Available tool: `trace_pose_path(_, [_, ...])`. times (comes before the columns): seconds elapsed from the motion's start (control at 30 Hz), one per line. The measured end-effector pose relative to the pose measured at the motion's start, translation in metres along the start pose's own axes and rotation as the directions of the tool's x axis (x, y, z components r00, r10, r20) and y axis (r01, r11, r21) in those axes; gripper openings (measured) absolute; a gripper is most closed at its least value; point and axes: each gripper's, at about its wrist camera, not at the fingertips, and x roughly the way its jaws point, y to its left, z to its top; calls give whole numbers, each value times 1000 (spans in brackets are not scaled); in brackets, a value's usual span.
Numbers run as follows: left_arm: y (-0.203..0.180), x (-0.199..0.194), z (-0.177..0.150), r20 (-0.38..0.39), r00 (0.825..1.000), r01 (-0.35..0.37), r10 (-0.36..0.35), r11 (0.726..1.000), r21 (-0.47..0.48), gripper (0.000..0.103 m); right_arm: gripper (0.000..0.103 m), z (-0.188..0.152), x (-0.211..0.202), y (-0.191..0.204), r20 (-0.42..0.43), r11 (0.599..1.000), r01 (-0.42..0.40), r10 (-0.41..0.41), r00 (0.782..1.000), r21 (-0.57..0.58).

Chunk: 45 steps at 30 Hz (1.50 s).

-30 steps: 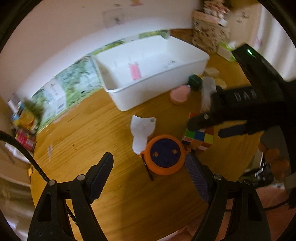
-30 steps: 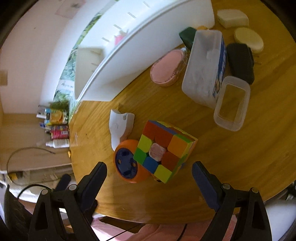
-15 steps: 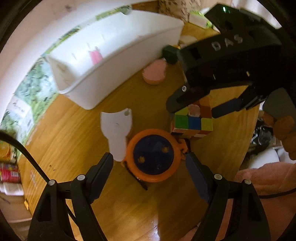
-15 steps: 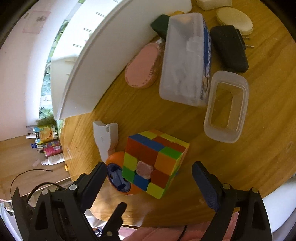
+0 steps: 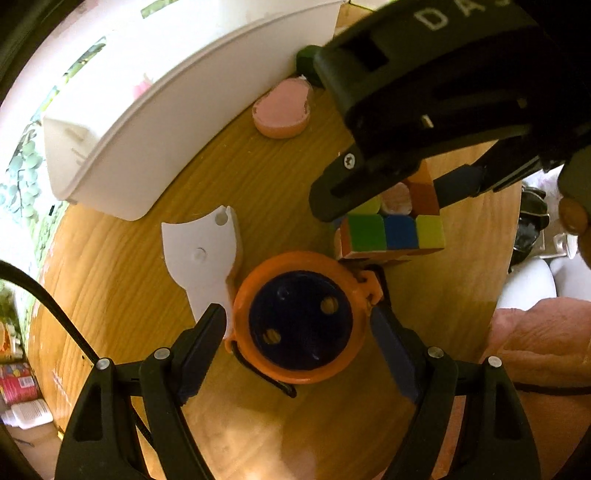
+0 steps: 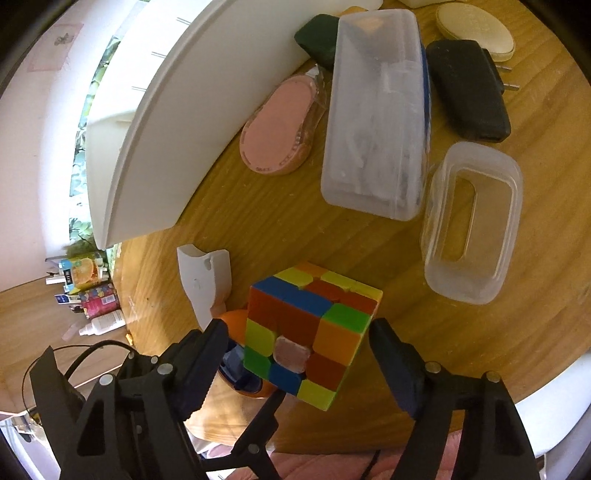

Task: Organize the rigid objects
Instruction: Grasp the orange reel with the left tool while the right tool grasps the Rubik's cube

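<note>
An orange round object with a dark blue face (image 5: pixel 300 325) lies on the wooden table (image 5: pixel 122 280), between the open fingers of my left gripper (image 5: pixel 297 325). A multicoloured puzzle cube (image 6: pixel 312 334) stands just beyond it, between the open fingers of my right gripper (image 6: pixel 297 343); it also shows in the left wrist view (image 5: pixel 393 230) under the right gripper's body. A white plastic piece (image 5: pixel 201 258) lies left of the orange object. A white bin (image 5: pixel 177 99) stands behind.
Near the bin lie a pink oval case (image 6: pixel 279 125), a long clear lidded box (image 6: pixel 376 110), an open clear tub (image 6: pixel 472 221), a black charger (image 6: pixel 467 88), a dark green item (image 6: pixel 317 35) and a beige oval (image 6: pixel 474 31). The table edge runs close behind both grippers.
Both grippers have moved down and forward. The orange object now sits between the left fingers, and the cube between the right fingers. Both stay open.
</note>
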Motion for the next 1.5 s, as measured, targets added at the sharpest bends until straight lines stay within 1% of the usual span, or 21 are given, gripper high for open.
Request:
trace_pose_path(0.17, [-1,8,9,-23,1000,15,-15,1000,25,83,70,2,3,5,-1,999,47,-47,999,1])
trace_pose_path(0.3, [4,10,17,-31,999,24,-23,999,30,83,69,2,4,4,-2,999,49,-49,999,10])
trace_pose_path(0.47, [6,11,13,-22,999,37,-36,998,46,84,68,3,4,3,0,999,50,-50,999,8])
trace_pose_path(0.63, [3,13,12,-7,999,34,-34,997,72,84,68,1,1,-3,4,999,37,-37,999,22])
trace_pose_path(0.87, [-2,17,20,-8,998,61,-60,995,77,84,67,3,-9,-16,44,997,45,-48,998,67])
trace_pose_path(0.97, [4,17,20,-9,997,73,-73,995,72,84,67,3,-13,-22,58,995,51,-56,997,81])
trace_pose_path(1.17, [16,13,18,-6,995,95,-95,995,27,83,67,3,-17,-29,74,994,65,-71,995,88])
trace_pose_path(1.27, [23,10,18,-1,996,94,-94,995,14,83,67,2,-18,-31,78,994,66,-73,994,90])
trace_pose_path(1.5, [23,12,20,9,996,88,-88,996,-34,83,67,1,-17,-29,84,995,66,-72,994,79])
